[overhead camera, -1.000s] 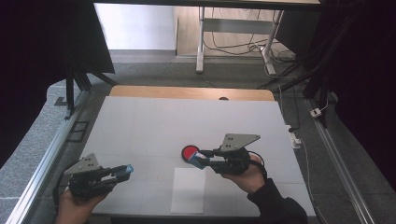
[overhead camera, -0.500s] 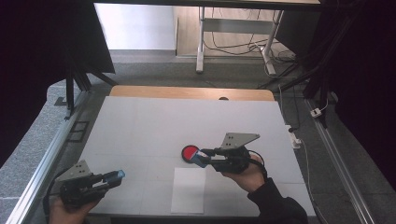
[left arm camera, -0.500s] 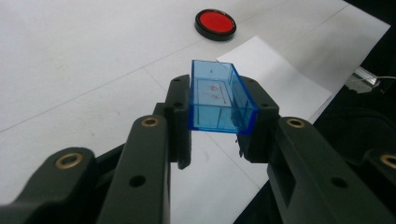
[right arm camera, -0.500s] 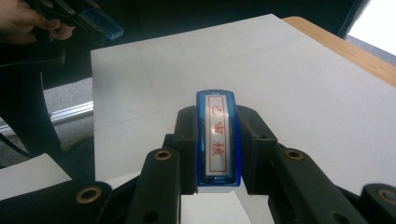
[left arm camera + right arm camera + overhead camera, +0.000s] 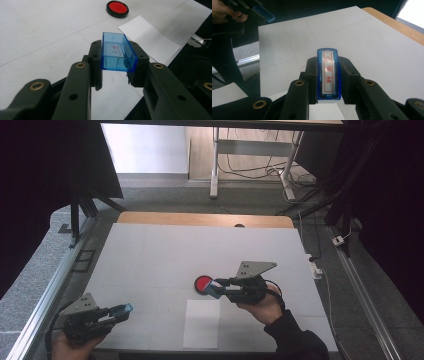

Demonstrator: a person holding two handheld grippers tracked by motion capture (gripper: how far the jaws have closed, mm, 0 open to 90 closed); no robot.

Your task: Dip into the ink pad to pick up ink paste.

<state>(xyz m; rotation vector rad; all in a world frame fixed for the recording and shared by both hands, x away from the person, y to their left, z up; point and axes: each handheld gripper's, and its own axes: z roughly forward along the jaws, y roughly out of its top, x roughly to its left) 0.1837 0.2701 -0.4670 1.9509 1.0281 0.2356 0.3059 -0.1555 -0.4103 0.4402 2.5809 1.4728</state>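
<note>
Evidently a stamping job with the stamp uncapped. Right gripper (image 5: 216, 286), centre of the high view: its jaws are clenched on the blue stamp (image 5: 328, 75), gripped by its long flanks so that the label with red characters faces the right gripper view's camera; the printing face presumably points away, free to meet pad or paper. In the high view the stamp's tip sits just beside the red ink pad (image 5: 203, 283), a round black-rimmed dish lying open on the white worktop (image 5: 150, 260); whether they touch cannot be told.

Left gripper (image 5: 122, 310), lower left of the high view: its jaws grasp the clear blue cap (image 5: 117, 52), a hollow rectangular shell held by its two broad walls with the open end towards the camera. It is probably kept well apart, near the worktop's front edge, so as to leave the working zone free.

White paper sheet (image 5: 201, 323), bottom centre of the high view, lies flat directly below the ink pad: a likely target for the impression, placed within short reach of the inked stamp.
</note>
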